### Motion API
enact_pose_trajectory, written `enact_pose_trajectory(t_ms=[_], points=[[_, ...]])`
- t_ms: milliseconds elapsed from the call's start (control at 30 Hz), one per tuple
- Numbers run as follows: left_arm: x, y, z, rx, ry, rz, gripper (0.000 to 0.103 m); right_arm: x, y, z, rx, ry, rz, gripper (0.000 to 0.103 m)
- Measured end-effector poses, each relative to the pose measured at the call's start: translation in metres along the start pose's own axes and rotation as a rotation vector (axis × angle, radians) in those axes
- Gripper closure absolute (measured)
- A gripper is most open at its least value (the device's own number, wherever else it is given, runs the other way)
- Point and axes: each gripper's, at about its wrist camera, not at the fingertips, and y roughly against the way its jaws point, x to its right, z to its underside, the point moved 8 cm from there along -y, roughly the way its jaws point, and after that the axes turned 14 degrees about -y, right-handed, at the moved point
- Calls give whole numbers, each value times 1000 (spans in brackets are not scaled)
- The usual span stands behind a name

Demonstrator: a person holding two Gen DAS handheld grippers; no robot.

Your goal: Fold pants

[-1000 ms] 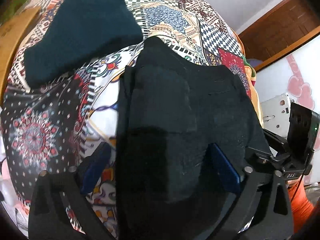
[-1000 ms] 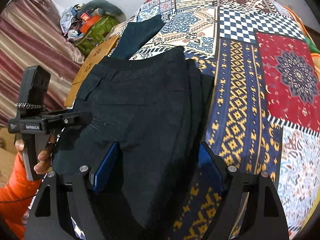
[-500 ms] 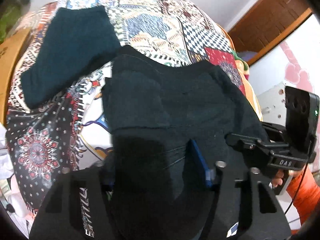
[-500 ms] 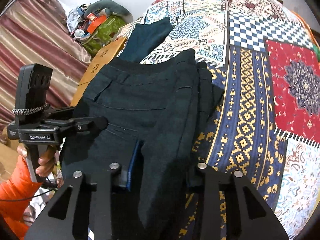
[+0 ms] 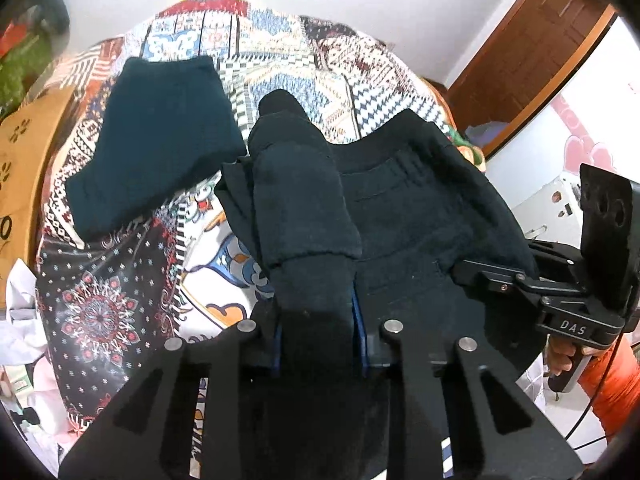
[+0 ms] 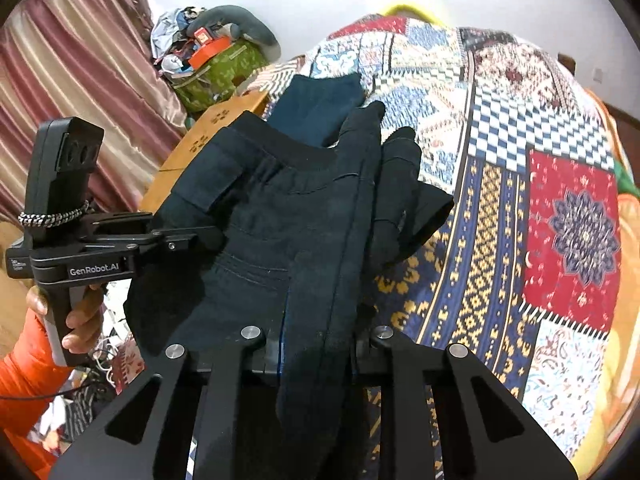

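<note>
Black pants, both tools closing on them

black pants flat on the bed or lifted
Partly lifted: the black pants bunch up between each hand-held gripper's closing jaws, their far end resting on the quilt.

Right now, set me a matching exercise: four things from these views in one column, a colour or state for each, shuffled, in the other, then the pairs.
1. black pants
2. folded garment
3. sleeve
4. quilt

A. orange
B. dark teal, lying flat on the bed
C. patchwork of many patterns
D. pinched in both grippers, near edge lifted

Pairs: 1-D, 2-B, 3-A, 4-C
</note>
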Motion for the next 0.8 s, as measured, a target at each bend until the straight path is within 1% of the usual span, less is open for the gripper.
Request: enact_pose_trajectory(t_ms=[167,300,400,500,600,667,800], points=[[-9,21,-17,72,2,-28,77,-11,9,-17,50,53,8,84],[-22,34,-34,131,10,-60,77,-20,7,-42,84,83,13,84],[-39,45,-47,174,32,-69,77,-28,4,-61,107,104,7,84],[-63,59,-62,218,59,-75,77,-40,-1,-80,127,128,-8,84],[-85,70,-75,250,51,-113,77,-55,-13,-103,147,151,-35,84],[-103,75,-82,265,58,-126,77,-63,-21,-114,155,158,-50,84],[-150,75,-97,275,80,-154,77,-80,-46,-140,157,161,-85,84]])
